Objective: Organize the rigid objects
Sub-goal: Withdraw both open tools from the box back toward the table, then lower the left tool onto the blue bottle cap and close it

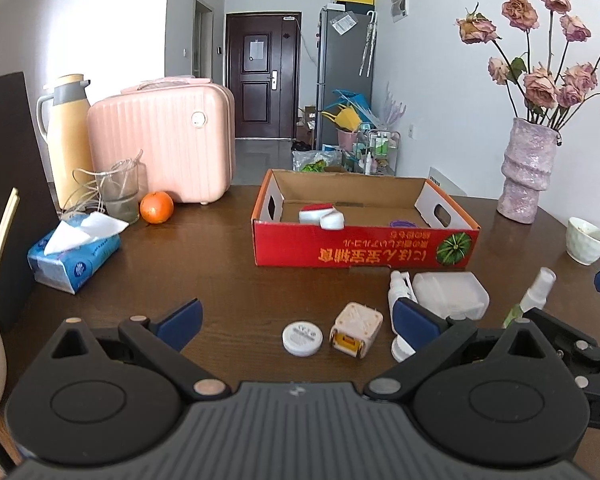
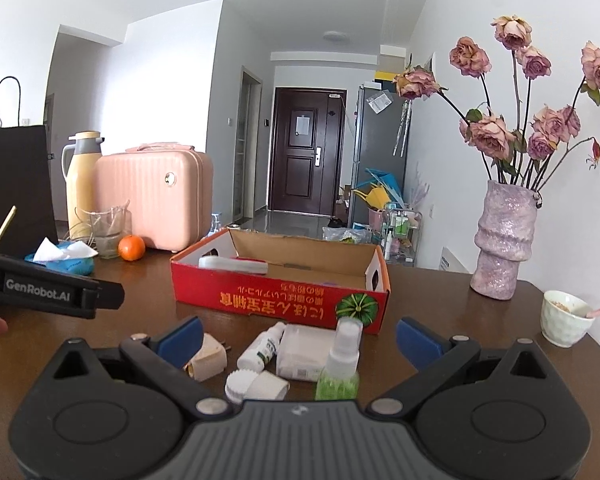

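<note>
Left wrist view
Left gripper (image 1: 298, 316): fingers spread wide, holding nothing, poised over the near part of the dark wooden table (image 1: 204, 264).
Between its fingers: a small round white jar (image 1: 302, 338) and, just beside it, a pale pink plug-shaped adapter (image 1: 356, 329) lying on its side.
By the right fingertip: a white nasal-spray bottle (image 1: 399, 289) lying against a frosted white plastic case (image 1: 448, 291); a green spray bottle (image 1: 534, 295) further right, partly hidden.
Cardboard box (image 1: 364, 245): red front, open top, mid-table beyond the loose items; inside, a white-and-red object (image 1: 322, 214) at its left end and something purple, barely visible, at the right.
Far left edge: tissue pack (image 1: 74, 254), orange (image 1: 156, 207), glass beaker (image 1: 121, 192), yellow thermos (image 1: 66, 136), pink case (image 1: 164, 144).
Far right edge: lilac vase of dried roses (image 1: 526, 170), white cup (image 1: 585, 240).

Right wrist view
Right gripper (image 2: 298, 340): fingers wide apart, empty, over the table's near edge.
Between its fingers: green spray bottle (image 2: 339, 364) upright; frosted case (image 2: 306, 350) behind it; nasal-spray bottle (image 2: 262, 348) lying to the case's left; a white ribbed-cap container (image 2: 256, 387) nearest; adapter (image 2: 208, 356) by the left fingertip.
Cardboard box (image 2: 280, 300): just beyond these.
Left edge: the other gripper's black arm (image 2: 52, 290) and a fingertip of the person.
</note>
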A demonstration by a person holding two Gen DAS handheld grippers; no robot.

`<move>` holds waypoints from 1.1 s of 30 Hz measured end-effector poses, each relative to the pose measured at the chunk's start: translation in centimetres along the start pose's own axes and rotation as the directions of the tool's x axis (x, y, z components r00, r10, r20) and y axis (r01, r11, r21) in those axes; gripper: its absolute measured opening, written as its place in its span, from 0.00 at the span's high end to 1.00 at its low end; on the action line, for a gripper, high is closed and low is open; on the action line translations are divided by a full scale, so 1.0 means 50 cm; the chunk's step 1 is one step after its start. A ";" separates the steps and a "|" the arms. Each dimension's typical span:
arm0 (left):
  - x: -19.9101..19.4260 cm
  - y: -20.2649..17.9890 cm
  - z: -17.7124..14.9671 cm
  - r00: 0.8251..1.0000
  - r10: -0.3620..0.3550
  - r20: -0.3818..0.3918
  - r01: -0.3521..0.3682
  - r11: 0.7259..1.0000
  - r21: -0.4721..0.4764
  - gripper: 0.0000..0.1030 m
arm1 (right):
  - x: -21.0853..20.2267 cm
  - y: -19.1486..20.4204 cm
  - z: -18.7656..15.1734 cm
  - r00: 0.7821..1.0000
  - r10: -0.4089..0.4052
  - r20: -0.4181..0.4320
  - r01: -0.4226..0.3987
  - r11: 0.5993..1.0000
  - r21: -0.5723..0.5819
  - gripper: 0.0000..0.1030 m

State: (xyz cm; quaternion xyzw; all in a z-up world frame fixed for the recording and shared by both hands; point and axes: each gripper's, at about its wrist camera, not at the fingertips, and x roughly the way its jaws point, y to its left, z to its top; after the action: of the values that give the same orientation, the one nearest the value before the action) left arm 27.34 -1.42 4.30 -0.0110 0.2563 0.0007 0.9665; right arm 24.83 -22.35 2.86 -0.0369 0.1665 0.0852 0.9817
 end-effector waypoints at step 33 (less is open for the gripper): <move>0.004 0.031 -0.153 0.999 -0.026 -0.035 0.027 0.999 0.018 0.00 | -0.022 -0.011 -0.133 0.999 -0.049 -0.023 0.051 0.994 0.097 0.00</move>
State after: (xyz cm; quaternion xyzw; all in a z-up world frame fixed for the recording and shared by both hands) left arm 23.70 -0.05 -2.45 -0.0054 0.2730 -0.0148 0.9619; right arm 21.79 -23.74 -3.01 0.0058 0.1795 0.0520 0.9824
